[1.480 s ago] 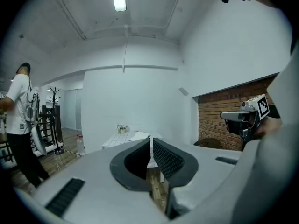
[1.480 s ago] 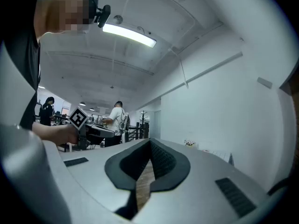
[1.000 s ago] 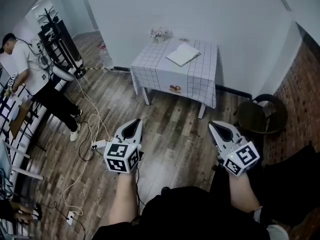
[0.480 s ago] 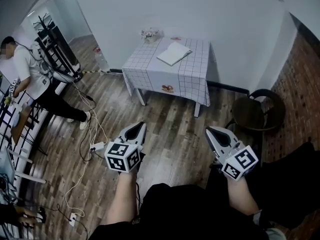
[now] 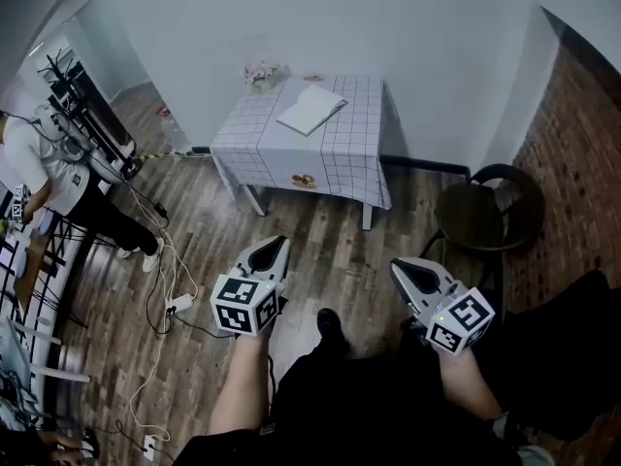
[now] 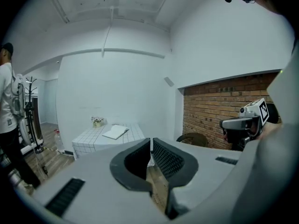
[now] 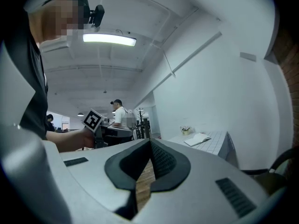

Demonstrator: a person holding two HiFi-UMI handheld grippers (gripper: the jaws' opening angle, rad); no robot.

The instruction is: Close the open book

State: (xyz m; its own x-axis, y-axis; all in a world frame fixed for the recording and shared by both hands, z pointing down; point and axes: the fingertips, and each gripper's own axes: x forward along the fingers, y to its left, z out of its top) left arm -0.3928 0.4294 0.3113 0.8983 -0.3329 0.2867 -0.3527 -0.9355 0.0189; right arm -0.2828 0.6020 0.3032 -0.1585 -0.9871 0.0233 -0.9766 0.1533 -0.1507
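The jaws of the left gripper (image 5: 276, 246) are pressed together and so are those of the right gripper (image 5: 397, 264). Neither pair holds anything, and each gripper view shows only wooden floor (image 5: 330, 241) through the slit behind the tips. Both grippers are held low and point toward 12 o'clock. There the open book (image 5: 310, 111) lies pages-up on the worktop (image 5: 354, 129), well apart from both.

The first risk lies in the jaws themselves. If they reach the book shut like this, they can only push it. A push on the pages would likely crease them, or slide the book across the checked cloth instead of folding one cover over. The cloth hangs loose over the edges, so a dragging push could bunch it and carry the book along.

A small flower pot (image 5: 260, 72) stands near the book at its 10 o'clock, and a wide sweep could tip it.

The approach has hazards too. A dark chair (image 5: 482, 216) sits at 2 o'clock of the right gripper. A power strip (image 5: 179, 305) with trailing cables lies at 9 o'clock of the left gripper, and a careless step could catch either.
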